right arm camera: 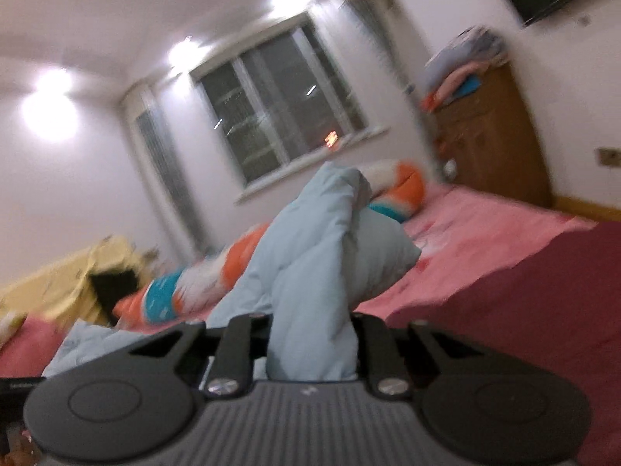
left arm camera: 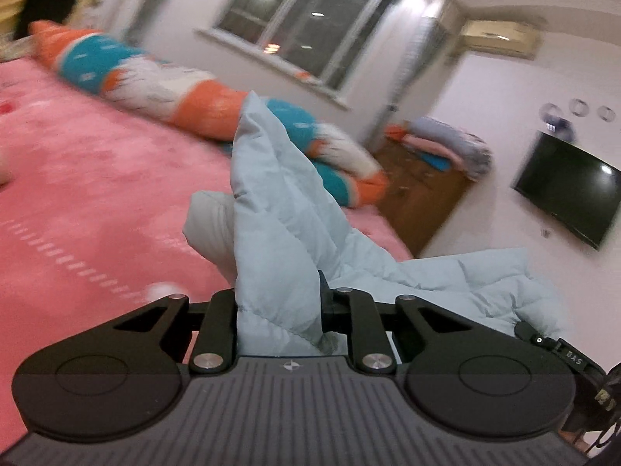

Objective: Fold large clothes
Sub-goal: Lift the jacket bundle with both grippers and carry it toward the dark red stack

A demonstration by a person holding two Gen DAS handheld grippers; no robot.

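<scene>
While both show the jacket (left arm camera: 279, 209), only left shows, blurrily, a television (left arm camera: 570, 190).

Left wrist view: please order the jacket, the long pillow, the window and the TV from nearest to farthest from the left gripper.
1. Jacket: clamped in the left gripper.
2. Long pillow: behind the jacket, across the pink bed.
3. Window, upper centre, and TV, right wall: both far, too close to call.
</scene>
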